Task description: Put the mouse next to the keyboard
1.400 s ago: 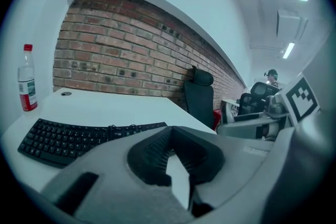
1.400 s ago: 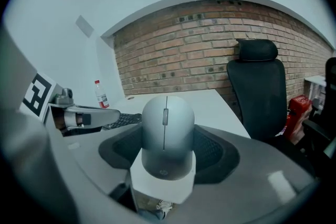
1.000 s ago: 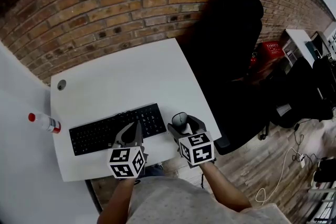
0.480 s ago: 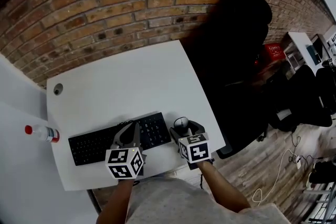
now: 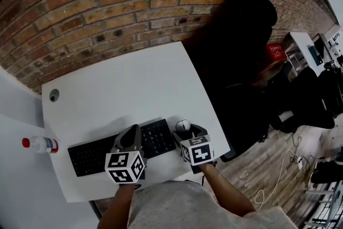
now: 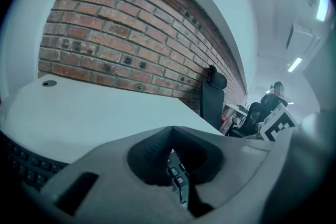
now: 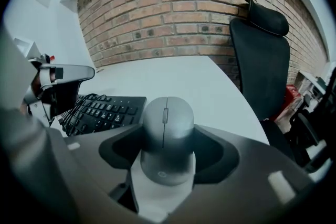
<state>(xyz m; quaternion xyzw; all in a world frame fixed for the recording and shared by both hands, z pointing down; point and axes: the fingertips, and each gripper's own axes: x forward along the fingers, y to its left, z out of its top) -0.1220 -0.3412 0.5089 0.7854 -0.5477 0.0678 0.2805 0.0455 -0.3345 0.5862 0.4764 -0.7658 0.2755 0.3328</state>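
Left claw (image 5: 134, 131) has slid forward, hiding part of keyboard (image 5: 88, 154).

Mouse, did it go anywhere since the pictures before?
Not really. The mouse stays gripped in the right gripper, just off the right end of the keyboard, as it was a second ago. The left gripper still hangs shut over the keyboard, holding nothing. Only the head view has swung a little, so the desk sits slightly differently in the picture.
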